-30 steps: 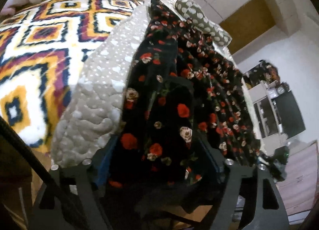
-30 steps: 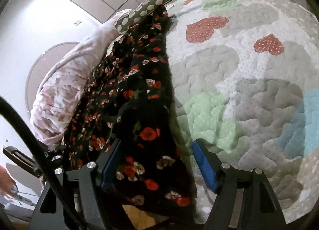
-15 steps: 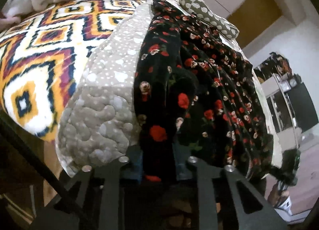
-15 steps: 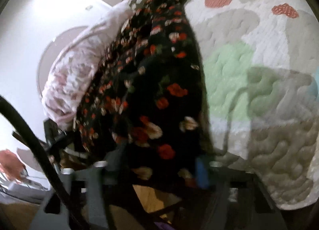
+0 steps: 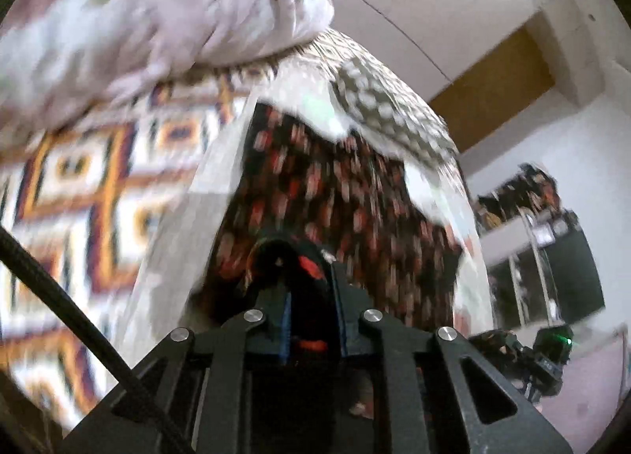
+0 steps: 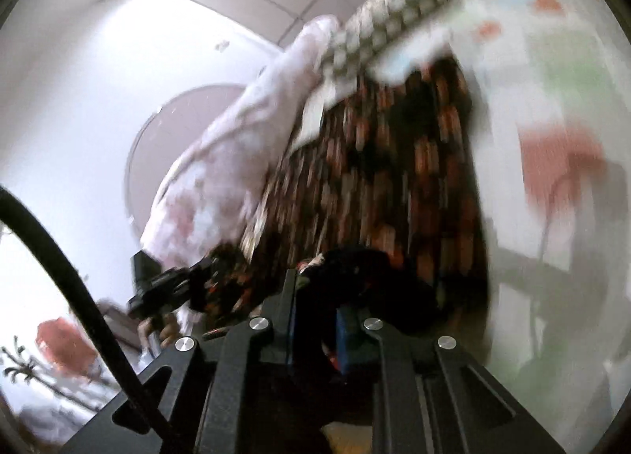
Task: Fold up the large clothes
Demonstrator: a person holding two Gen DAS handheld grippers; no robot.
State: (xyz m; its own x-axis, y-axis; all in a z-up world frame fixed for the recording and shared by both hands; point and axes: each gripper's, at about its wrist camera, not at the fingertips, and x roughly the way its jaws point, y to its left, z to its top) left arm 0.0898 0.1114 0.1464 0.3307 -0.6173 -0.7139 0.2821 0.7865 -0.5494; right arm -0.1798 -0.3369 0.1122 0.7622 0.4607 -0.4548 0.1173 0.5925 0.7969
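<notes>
The left tool (image 5: 311, 320) has its jaws nearly together, pinching a bunched fold of the black floral garment (image 5: 327, 194) between the blue pads; the right tool (image 6: 315, 330) grips another bunch of the same garment (image 6: 394, 178), and its jaws have just been closing on the cloth. In both views the fabric rises straight out of the jaws and spreads away up the bed, so the near hem sits at the tools and the rest lies farther off, blurred by motion.

In the left wrist view the garment lies on a pale quilted cover (image 5: 173, 241), with a strip of that cover bare on its left and a narrower strip on its right before the bed drops off. Left of the quilt is a bold diamond-patterned blanket (image 5: 79, 186), and a pinkish crumpled duvet (image 5: 150, 8) is heaped at the far left. A spotted cushion (image 5: 390, 119) rests at the far end, just beyond the garment's far edge.

In the right wrist view the quilt (image 6: 560, 107) with its coloured patches gives wide open room to the right of the garment; the left side is crowded by the duvet (image 6: 244, 131). The other tool (image 6: 169, 288) shows at the near left, cloth in it, close to the bed's near edge. A black cable (image 6: 79, 288) crosses the near left corner
</notes>
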